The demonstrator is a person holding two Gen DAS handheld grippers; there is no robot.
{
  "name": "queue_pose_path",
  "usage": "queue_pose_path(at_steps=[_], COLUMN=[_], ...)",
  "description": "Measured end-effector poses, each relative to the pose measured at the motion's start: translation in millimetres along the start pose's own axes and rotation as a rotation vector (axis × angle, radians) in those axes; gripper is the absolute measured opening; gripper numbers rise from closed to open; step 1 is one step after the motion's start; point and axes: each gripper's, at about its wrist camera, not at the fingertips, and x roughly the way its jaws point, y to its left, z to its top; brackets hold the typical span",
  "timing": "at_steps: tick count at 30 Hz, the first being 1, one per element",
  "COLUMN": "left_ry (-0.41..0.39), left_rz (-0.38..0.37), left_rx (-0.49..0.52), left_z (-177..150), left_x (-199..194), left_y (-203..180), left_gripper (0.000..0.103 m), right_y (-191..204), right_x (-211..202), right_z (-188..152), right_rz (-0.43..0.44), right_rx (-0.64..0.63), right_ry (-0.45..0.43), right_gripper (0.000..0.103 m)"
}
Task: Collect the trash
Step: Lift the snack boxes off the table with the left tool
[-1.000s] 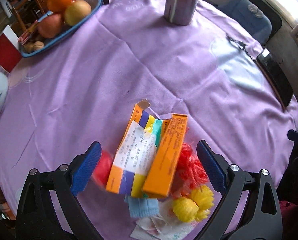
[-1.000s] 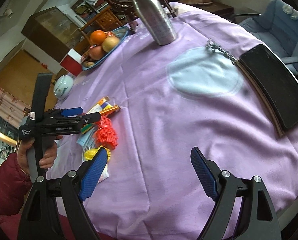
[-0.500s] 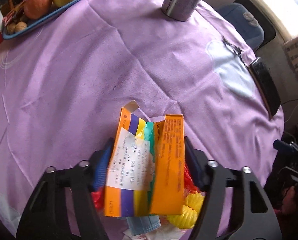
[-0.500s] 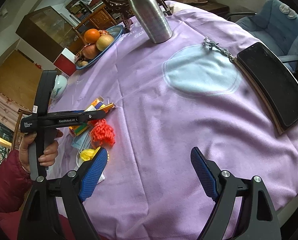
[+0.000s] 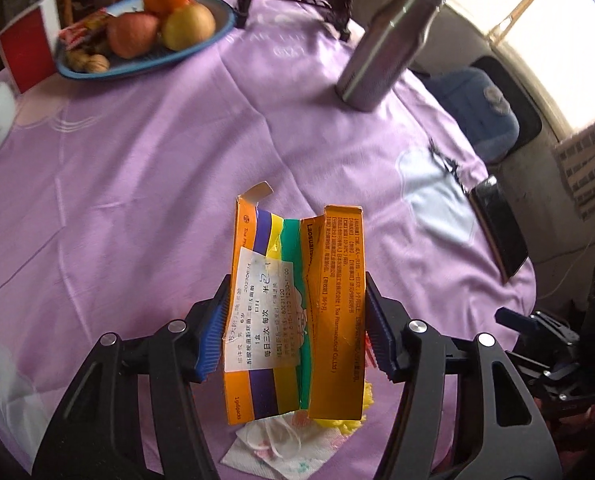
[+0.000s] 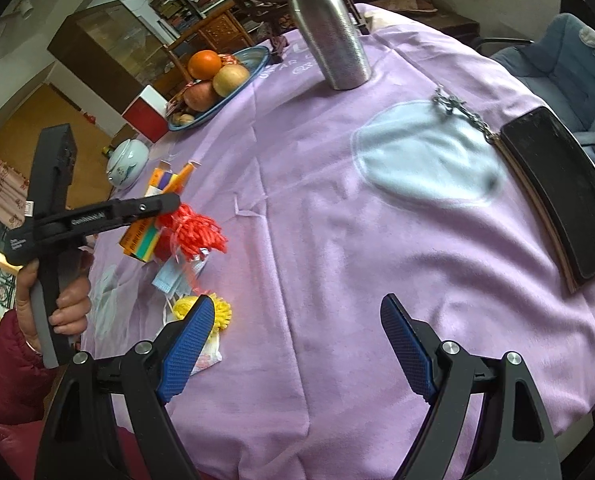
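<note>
Since a second earlier, when it lay flat on the purple tablecloth (image 5: 145, 184) between my spread left fingers, the torn orange medicine box (image 5: 297, 308) had come up off the cloth. My left gripper (image 5: 297, 332) was closing on it, blue pads pressed against both long sides, the white label facing up. Below the box, a crumpled tissue (image 5: 281, 444) and a yellow net (image 5: 345, 420) lay on the cloth; a red net (image 6: 193, 232) hung just beside the box, on the side toward the steel bottle (image 6: 329, 36). My right gripper (image 6: 293, 348) had not moved, its fingers wide apart, holding nothing, near the yellow net.
</note>
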Motion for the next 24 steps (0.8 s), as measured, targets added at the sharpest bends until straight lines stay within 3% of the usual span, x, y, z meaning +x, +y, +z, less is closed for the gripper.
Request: queue_pose_path(at_steps=[10, 15, 24], left_ry=[0.019, 0.012, 0.021], left_rz=[0.044, 0.066, 0.099], left_rx=[-0.131, -0.201, -0.297], left_z=[-44, -68, -97], left_x=[-17, -27, -27], left_y=[23, 33, 53], left_gripper=[0.063, 0.075, 0.076], right_y=[19, 31, 49], right_x=[8, 14, 16], right_z=[3, 4, 3], right_rz=[0.061, 0.095, 0.121], right_rx=[-0.072, -0.108, -0.174], right_ry=[0.035, 0.056, 0.073], right_gripper=[0.084, 0.084, 0.084])
